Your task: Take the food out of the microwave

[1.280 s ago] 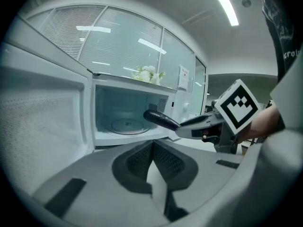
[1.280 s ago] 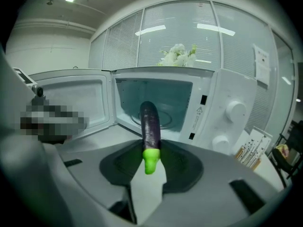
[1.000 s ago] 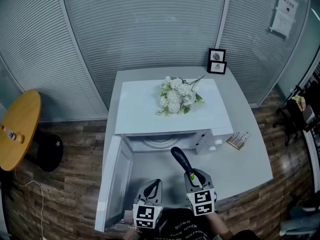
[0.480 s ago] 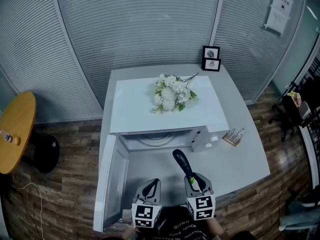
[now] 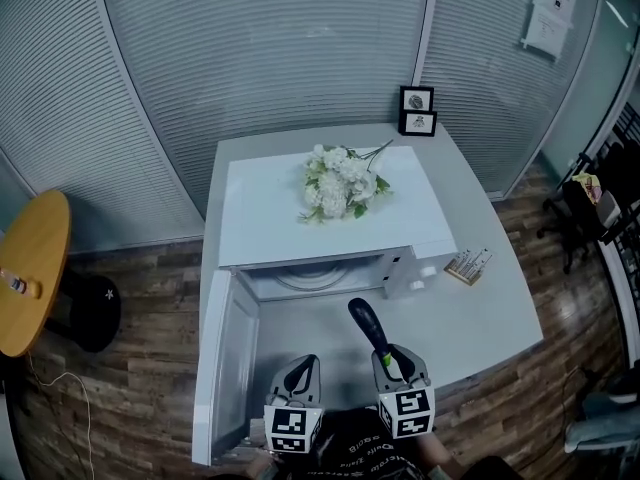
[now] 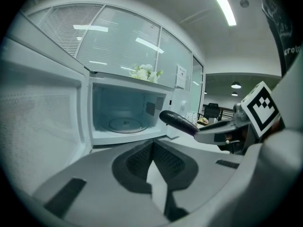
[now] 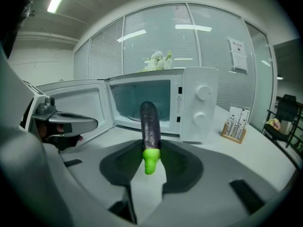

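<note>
A dark purple eggplant (image 7: 150, 126) with a green stem is clamped in my right gripper (image 7: 152, 156), sticking forward over the grey table. In the head view the eggplant (image 5: 366, 326) points at the white microwave (image 5: 330, 218), and my right gripper (image 5: 392, 360) is shut on its stem end. The microwave door (image 5: 226, 368) hangs open to the left; the cavity shows only a glass turntable (image 6: 125, 125). My left gripper (image 5: 302, 378) is beside the right one, jaws together with nothing between them. The left gripper (image 6: 152, 159) faces the open cavity, with the eggplant (image 6: 179, 122) at its right.
White flowers (image 5: 340, 184) lie on top of the microwave. Two small picture frames (image 5: 416, 110) stand at the table's back edge. A small card holder (image 5: 468, 265) sits right of the microwave. A round wooden table (image 5: 28, 268) is off to the left.
The right gripper with the eggplant has shifted a little across the table front and rolled slightly. The left gripper has stayed put.
</note>
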### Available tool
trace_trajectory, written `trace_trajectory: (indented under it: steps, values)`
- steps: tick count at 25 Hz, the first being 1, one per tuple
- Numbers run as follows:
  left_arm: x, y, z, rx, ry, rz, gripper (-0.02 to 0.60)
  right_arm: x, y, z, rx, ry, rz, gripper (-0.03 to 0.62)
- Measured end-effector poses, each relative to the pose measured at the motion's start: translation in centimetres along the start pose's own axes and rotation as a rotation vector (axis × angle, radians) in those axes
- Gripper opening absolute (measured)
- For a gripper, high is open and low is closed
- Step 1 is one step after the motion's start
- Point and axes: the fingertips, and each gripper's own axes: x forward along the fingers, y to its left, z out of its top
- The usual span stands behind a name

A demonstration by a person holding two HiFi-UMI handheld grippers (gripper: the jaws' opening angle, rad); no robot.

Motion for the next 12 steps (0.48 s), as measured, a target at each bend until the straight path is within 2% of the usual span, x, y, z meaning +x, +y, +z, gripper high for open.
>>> trace_trajectory:
  steps: [12]
  values:
    - [-0.2, 1.2, 0.6, 0.002, -0.017, 0.036, 0.008, 1.1, 1.1, 1.0, -0.02, -0.027, 0.034, 0.117]
